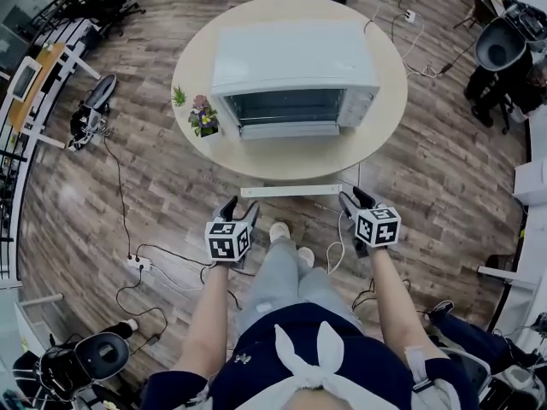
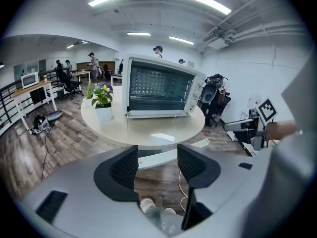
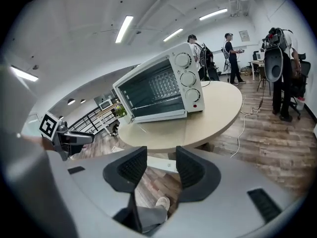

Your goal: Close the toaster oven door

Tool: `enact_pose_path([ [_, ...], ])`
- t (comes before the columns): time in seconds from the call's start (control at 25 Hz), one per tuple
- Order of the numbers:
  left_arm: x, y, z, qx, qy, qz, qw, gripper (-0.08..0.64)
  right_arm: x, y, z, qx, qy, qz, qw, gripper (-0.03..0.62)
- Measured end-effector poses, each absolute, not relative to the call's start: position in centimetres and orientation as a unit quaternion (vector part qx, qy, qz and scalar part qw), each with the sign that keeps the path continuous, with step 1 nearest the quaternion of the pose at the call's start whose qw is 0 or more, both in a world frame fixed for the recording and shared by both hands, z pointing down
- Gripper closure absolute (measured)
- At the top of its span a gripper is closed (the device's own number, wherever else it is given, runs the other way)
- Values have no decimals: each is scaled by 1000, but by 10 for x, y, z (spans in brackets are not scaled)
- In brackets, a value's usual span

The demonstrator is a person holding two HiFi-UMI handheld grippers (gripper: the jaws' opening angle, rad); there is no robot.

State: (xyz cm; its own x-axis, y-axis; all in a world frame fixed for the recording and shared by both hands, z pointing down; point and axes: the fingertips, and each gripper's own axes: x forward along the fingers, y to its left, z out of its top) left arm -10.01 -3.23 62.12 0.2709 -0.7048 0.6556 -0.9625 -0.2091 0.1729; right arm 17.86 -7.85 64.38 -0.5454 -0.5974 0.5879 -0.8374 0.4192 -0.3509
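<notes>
Over plank flooring [image 1: 154, 169], a round table [image 1: 291, 156] bears the toaster oven [image 1: 295, 58]; left gripper [image 1: 240, 209], right gripper [image 1: 354, 197] gape empty.

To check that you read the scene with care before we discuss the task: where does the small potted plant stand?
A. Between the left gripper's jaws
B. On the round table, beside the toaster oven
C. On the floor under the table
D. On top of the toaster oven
B: the head view shows the potted plant on the round table, just left of the toaster oven.

Bright ceiling strip lights [image 2: 203, 0] illuminate evenly; fisheye edges warp, darken.
</notes>
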Motion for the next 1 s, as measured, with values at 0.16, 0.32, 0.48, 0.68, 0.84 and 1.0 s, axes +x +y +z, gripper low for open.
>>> enact_pose_path([
  [0.16,-110,-42,642,730,-560,245,305,305,179,-87,664,434,-809,340,204,398],
  [0.32,-120,-53,661,719,-554,263,328,305,176,-95,684,426,-797,372,214,385],
  [0.48,-128,-58,681,713,-537,286,347,305,175,-101,705,427,-779,395,235,357],
  [0.68,-132,-64,697,710,-521,302,364,305,177,-103,727,419,-764,411,269,359],
  [0.84,-132,-67,707,706,-513,299,386,305,173,-105,731,416,-759,426,265,359],
  [1.0,-132,-70,719,704,-504,295,405,305,169,-106,738,412,-754,436,267,365],
])
